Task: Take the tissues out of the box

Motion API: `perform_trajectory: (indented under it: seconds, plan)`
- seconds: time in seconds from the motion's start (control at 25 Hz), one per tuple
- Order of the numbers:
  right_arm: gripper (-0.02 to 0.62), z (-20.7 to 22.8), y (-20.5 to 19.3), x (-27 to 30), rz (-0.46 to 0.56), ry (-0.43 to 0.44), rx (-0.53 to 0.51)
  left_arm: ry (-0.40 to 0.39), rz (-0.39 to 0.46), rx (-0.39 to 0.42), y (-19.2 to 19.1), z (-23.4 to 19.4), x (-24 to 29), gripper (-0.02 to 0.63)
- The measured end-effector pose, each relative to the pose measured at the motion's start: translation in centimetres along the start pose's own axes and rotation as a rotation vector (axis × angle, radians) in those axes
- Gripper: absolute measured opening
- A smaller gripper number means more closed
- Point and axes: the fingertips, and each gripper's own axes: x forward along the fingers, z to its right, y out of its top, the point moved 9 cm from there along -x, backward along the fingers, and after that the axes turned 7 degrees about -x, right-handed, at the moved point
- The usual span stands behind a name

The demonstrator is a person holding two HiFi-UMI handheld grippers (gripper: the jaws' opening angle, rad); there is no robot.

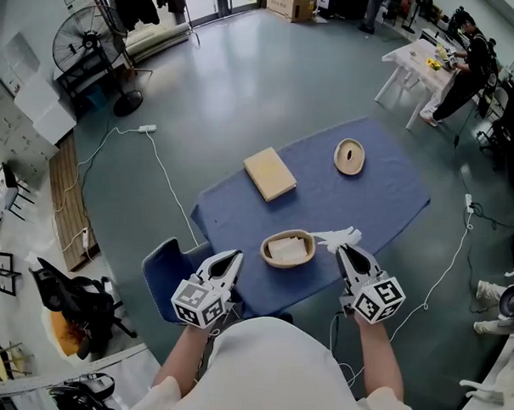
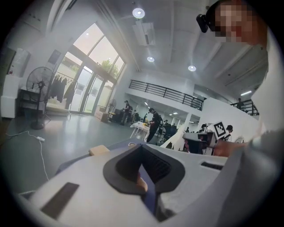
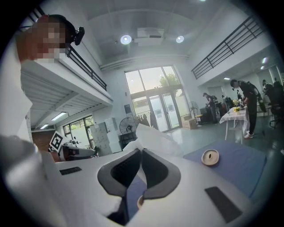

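A round wooden tissue box (image 1: 288, 249) stands open near the blue table's front edge, with white tissue inside. My right gripper (image 1: 341, 249) hangs just right of it, shut on a white tissue (image 1: 339, 237) that spreads out past the jaw tips. In the right gripper view the tissue (image 3: 153, 135) stands up beyond the closed jaws of that gripper (image 3: 141, 151). My left gripper (image 1: 235, 257) is left of the box at the table's front corner, jaws together with nothing between them. The left gripper view shows the left gripper (image 2: 142, 148) shut, and the tissue (image 2: 175, 138) further off.
The box's round lid (image 1: 349, 156) with a slot lies at the far right of the blue table (image 1: 385, 197). A flat square wooden block (image 1: 269, 173) lies at the far middle. A blue chair (image 1: 165, 268) stands at the table's front left. Cables run over the floor.
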Motion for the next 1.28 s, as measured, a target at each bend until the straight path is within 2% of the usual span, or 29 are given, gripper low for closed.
perform_trajectory:
  seconds: [0.36,1.28]
  plan:
    - [0.038,0.0,2.6,-3.0,0.062,-0.026,-0.019,-0.008,0.031,0.025,1.5,1.9,0.0,0.008]
    - [0.038,0.6,3.7,-4.9,0.097,-0.015,-0.077,-0.005,0.065,0.033,1.6,4.1,-0.3,0.008]
